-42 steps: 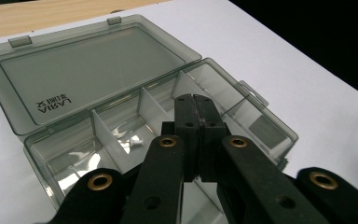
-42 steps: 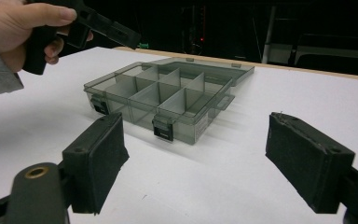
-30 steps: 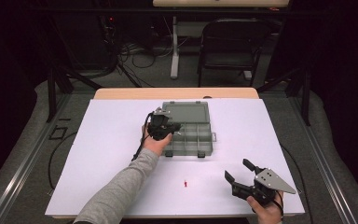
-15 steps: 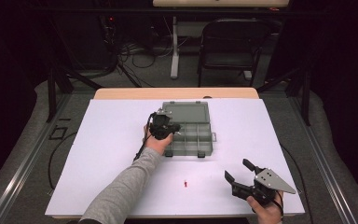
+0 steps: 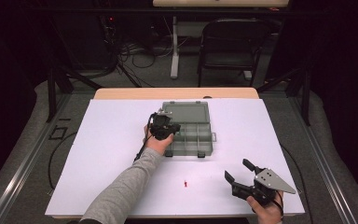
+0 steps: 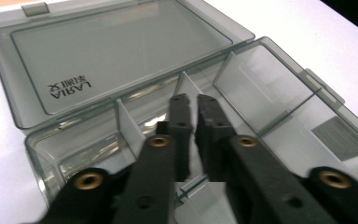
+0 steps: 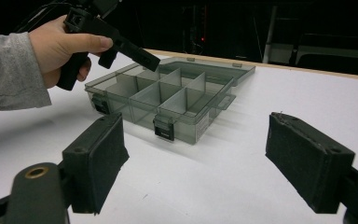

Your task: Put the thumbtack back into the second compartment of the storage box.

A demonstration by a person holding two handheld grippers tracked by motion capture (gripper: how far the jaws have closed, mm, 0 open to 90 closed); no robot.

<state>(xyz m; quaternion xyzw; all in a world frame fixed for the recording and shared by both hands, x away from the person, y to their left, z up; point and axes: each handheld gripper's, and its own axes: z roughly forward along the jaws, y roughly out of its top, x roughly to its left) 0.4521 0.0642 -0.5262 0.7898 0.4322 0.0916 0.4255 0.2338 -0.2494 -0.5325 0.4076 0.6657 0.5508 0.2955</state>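
A big white surface (image 5: 98,154) sits in a dark room with a black chair (image 5: 233,44) and cables behind it. The open grey box (image 5: 191,128) lies in the middle. The left gripper (image 5: 170,129) pokes into it, its fingers just starting to part, holding nothing. The right gripper (image 5: 238,173) rests near the front edge, fingers spread wide. A tiny red thing (image 5: 185,184) lies between them.

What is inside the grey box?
The open box has dividers, and the compartments in view look empty. The left hand-held gripper dips into one near the hinge, with nothing visible between its tips. Its arms cover the compartments nearest the camera.
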